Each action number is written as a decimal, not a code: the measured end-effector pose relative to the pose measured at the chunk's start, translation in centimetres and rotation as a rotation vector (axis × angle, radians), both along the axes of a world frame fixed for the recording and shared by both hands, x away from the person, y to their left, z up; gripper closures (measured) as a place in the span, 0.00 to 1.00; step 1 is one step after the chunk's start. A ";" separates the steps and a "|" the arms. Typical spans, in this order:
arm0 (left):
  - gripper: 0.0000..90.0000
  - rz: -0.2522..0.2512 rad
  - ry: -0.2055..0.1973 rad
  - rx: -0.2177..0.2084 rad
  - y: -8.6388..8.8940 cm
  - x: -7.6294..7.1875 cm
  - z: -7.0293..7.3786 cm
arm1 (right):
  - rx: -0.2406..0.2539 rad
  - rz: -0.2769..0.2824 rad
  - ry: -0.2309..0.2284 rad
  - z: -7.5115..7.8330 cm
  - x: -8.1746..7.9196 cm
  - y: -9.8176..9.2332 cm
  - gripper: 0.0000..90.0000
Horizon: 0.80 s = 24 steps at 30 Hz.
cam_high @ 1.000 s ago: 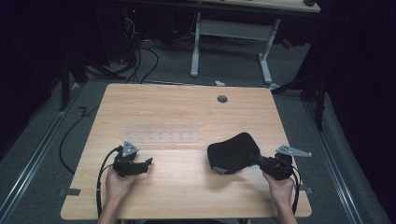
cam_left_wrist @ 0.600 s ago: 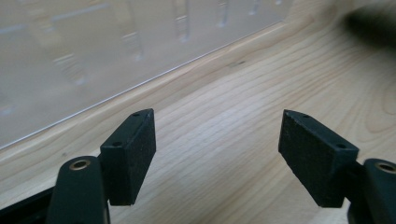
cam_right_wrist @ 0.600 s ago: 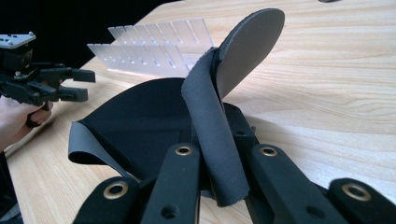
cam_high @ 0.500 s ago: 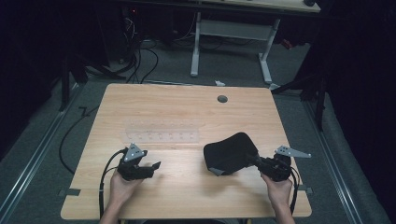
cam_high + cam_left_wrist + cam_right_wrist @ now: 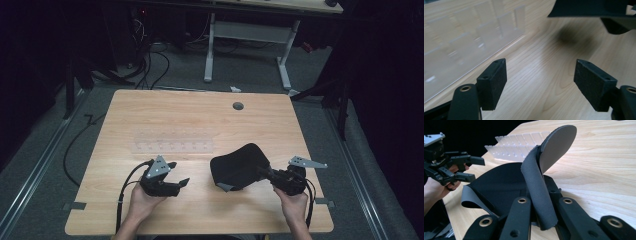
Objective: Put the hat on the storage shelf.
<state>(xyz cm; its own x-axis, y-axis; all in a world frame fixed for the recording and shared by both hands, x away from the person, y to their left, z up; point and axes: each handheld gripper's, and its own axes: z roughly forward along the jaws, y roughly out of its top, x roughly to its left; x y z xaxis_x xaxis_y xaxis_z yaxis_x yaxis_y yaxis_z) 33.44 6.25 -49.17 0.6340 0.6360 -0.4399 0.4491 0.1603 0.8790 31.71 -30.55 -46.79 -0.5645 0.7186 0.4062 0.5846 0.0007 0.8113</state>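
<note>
Wooden table [image 5: 200, 115] is being seen from the high view, and a clear plastic rack [image 5: 172, 145] is lying flat near its middle. At the near left, the left gripper [image 5: 181, 184] is being held by the left hand [image 5: 140, 205] with its jaws spread apart and nothing between them. At the near right, a black mouse pad [image 5: 237, 165] is being gripped at its edge by the right gripper [image 5: 267, 173], which is being held by the right hand [image 5: 292, 205]; the pad is being kept bent, beside the rack and apart from it. From the left gripper view, the two pads [image 5: 496, 80] are being shown wide apart above bare wood, with the clear rack [image 5: 461, 45] at the left and the dark pad [image 5: 589, 7] hanging over the top right. From the right gripper view, the jaws are being closed on the folded edge of the mouse pad [image 5: 536, 185], whose grey underside is being turned up, and the left gripper [image 5: 474, 168] is being seen farther off at the left, released.
</note>
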 end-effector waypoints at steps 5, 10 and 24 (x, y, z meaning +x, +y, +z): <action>0.32 -0.059 -0.015 0.024 -1.7 -0.7 0.3 | 0.002 0.033 0.011 0.0 0.1 1.1 0.95; 0.32 -0.094 -0.034 0.024 -2.6 -1.1 0.5 | 0.000 0.059 0.018 0.1 0.4 1.9 0.95; 0.34 -0.117 -0.047 0.057 -3.3 -1.5 0.2 | -0.008 0.123 0.046 0.5 1.1 4.3 0.95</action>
<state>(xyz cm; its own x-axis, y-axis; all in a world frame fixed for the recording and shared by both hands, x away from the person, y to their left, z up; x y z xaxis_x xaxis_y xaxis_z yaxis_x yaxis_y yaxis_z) 31.90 2.91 -49.01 0.7244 0.5796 -0.3732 0.4198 0.0585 0.9057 32.85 -26.26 -46.31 -0.6295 0.6485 0.4280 0.6163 0.0813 0.7833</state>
